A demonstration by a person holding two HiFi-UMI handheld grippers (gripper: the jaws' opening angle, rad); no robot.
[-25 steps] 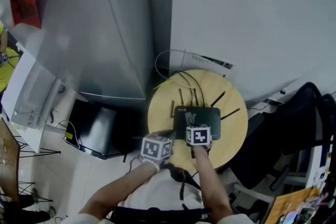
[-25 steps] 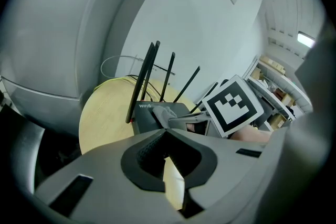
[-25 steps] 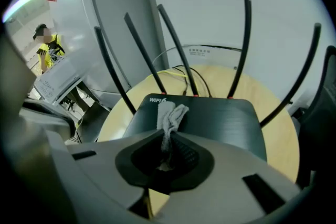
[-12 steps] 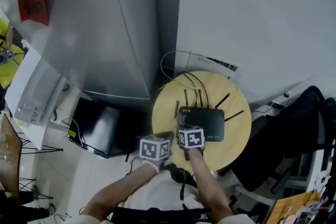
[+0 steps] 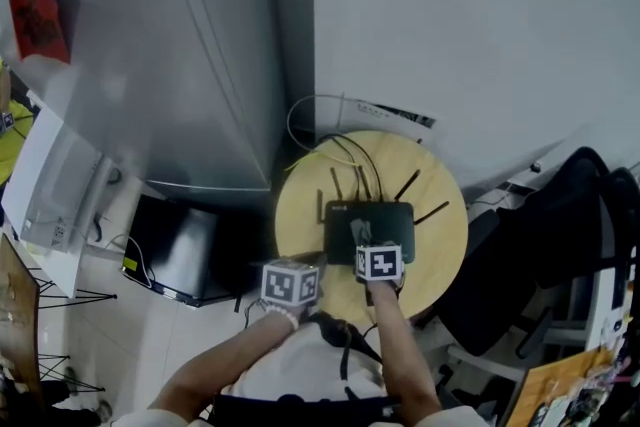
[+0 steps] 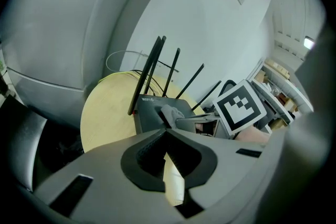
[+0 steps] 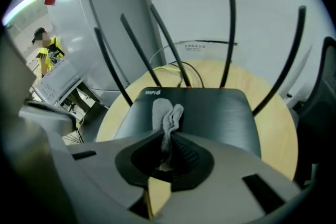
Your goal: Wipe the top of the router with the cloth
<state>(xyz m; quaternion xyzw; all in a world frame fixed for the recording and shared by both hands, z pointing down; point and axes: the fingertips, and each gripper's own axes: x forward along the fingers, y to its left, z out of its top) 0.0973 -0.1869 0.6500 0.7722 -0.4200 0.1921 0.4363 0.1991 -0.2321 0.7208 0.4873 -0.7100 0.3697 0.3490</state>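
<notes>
One black router point(image 5: 390, 218), five antennas point(image 7: 231, 34) showing, sits on the round worktop point(image 5: 300, 215). The right gripper point(image 7: 170, 136) has its jaws pinched on the single grey cloth point(image 7: 167, 113), which lies on the router's top. The left gripper point(image 6: 165, 131) has its jaws together, empty, beside the router.

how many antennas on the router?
5 antennas, counted in the right gripper view: three at the router's rear left, two at its rear right. None looks hidden.

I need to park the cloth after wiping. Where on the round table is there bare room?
Bare wood lies left of the router, toward the table's left rim, and at its right-front. The far edge is crowded with cables and antennas.
</notes>
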